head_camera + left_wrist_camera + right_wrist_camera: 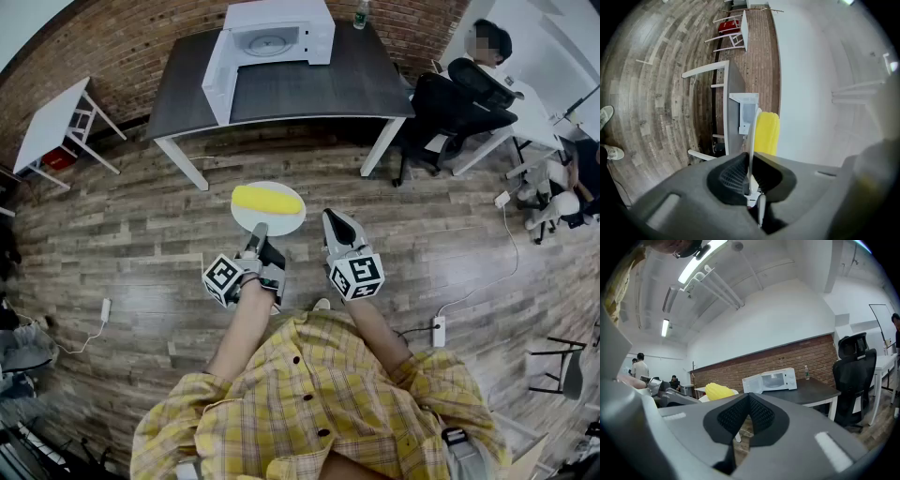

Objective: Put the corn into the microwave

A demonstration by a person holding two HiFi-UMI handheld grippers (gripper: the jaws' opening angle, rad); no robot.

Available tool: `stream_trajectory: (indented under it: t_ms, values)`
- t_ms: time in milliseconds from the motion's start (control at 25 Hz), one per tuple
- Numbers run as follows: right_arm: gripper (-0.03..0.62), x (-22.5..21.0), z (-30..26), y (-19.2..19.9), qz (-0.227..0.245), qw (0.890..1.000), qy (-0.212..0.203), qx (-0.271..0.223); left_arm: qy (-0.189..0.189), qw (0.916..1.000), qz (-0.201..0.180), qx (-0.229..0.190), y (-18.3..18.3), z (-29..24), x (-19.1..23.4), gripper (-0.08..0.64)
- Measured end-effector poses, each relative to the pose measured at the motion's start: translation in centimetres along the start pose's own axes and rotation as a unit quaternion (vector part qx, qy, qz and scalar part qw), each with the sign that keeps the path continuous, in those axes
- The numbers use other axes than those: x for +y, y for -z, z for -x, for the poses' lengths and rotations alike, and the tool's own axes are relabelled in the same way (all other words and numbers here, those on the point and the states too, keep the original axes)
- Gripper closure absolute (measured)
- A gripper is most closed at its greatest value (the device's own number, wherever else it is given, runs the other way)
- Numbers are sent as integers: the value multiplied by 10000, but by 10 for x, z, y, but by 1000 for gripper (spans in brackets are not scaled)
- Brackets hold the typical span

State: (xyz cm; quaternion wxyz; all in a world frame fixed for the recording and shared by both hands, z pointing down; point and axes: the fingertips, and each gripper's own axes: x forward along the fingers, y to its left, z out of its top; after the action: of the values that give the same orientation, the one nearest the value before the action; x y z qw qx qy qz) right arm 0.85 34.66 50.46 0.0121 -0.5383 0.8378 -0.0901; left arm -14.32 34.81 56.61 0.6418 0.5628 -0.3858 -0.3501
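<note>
In the head view, your left gripper [257, 232] is clamped on the near rim of a round white plate [281, 225]. The yellow cob of corn [267, 200] lies across that plate, held above the wooden plank floor [141, 225]. Your right gripper [336, 221] hangs just beside the plate, apart from it, with its jaws drawn together on nothing. Well ahead, the white microwave [281, 37] stands on a dark grey table with white legs [356, 80], its door swung open.

In the left gripper view, your left gripper [750, 157] is rolled on its side. Its jaws are narrow, and the pads press on the thin plate [752, 136], which shows edge-on. The corn [767, 133] lies on the plate's far face. The microwave [746, 115] and the table [733, 93] show beyond.

In the right gripper view, your right gripper [749, 401] has its pads meeting at the tips, with nothing between them. The corn [719, 390] shows to the left. The microwave [771, 379] sits on the table [811, 389] ahead, and a black office chair [853, 364] stands to the right.
</note>
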Motion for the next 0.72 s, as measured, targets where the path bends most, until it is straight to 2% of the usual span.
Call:
stream_trajectory:
  t_ms: [320, 440, 600, 720]
  values:
    - [592, -10, 14, -1, 61, 9999, -71, -36, 189, 9998, 17, -102, 18, 2, -8, 537]
    - [592, -13, 17, -4, 60, 9998, -140, -103, 162, 9997, -133, -130, 21, 2, -4, 537]
    - [589, -20, 22, -9, 95, 9994, -276, -174, 144, 9996, -52, -252, 31, 0, -5, 537]
    - [589, -22, 27, -13, 146, 9989, -406, -209, 264, 9992, 0, -284, 43, -1, -8, 537]
